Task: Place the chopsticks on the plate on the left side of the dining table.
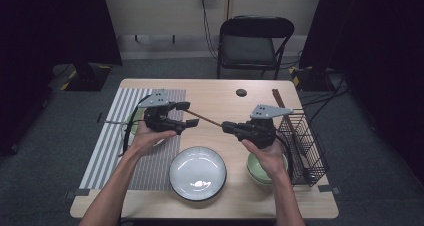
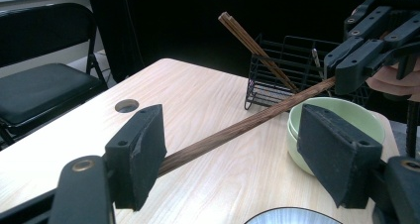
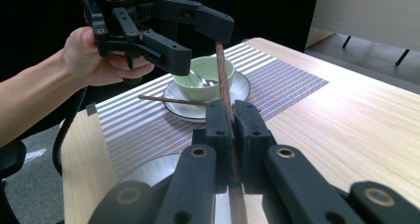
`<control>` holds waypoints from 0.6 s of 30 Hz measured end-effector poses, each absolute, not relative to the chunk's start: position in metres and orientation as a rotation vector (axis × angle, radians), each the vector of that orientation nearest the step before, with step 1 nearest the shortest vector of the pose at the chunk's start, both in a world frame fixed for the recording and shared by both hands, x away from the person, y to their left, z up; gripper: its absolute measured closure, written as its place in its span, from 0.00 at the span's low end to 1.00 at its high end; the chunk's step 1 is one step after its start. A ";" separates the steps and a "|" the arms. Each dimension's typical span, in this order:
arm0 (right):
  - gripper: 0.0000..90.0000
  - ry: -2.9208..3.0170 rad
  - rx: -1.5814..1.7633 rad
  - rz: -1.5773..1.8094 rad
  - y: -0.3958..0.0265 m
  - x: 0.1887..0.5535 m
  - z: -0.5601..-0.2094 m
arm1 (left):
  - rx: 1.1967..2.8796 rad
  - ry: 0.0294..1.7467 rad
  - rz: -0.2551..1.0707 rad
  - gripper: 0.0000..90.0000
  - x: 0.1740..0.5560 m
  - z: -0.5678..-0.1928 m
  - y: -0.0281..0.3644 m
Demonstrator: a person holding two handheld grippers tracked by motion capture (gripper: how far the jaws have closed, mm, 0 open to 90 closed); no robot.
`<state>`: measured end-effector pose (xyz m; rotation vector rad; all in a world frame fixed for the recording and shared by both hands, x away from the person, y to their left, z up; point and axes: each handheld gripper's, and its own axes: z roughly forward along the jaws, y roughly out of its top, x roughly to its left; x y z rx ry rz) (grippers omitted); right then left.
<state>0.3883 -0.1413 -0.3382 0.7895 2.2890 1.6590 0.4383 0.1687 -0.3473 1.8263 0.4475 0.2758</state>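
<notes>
Right gripper (image 3: 232,116) has its two black jaws squeezed tight on one long brown wooden chopstick (image 2: 237,129), which sticks out from it across the light wooden table (image 1: 220,98). Left gripper (image 2: 237,157) has its jaws standing wide, and the far end of the stick lies between them, close to one pad. From these pictures I cannot tell if that pad touches the stick.

It looks like the stick is being passed from one gripper to the other. To do this well, the right one should keep its squeeze and hold level. If the left one is taking the stick, it should close slowly around the middle of the free end, and the right one should let go only after that.

Below the stick sits a white round plate with a dark rim (image 1: 197,174). Near the right hand is a pale green bowl (image 2: 341,120). Beyond it stands a black wire basket (image 2: 282,80) with more brown chopsticks (image 2: 247,38) leaning in it. On the grey striped mat (image 3: 282,78), another green bowl (image 3: 208,71) rests on a white plate (image 3: 237,90), and one more chopstick (image 3: 168,100) lies across that plate's rim.
</notes>
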 end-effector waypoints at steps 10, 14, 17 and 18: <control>0.95 2.308 0.791 1.642 -0.139 0.388 -0.336 | 1.877 0.429 0.309 0.29 0.437 -0.352 0.162; 0.95 2.298 0.786 1.652 -0.139 0.387 -0.332 | 1.903 0.425 0.335 0.32 0.436 -0.358 0.162; 0.95 2.316 0.777 1.636 -0.137 0.386 -0.327 | 1.929 0.424 0.356 0.35 0.437 -0.362 0.163; 0.95 2.321 0.779 1.630 -0.137 0.386 -0.326 | 1.928 0.429 0.356 0.37 0.437 -0.363 0.162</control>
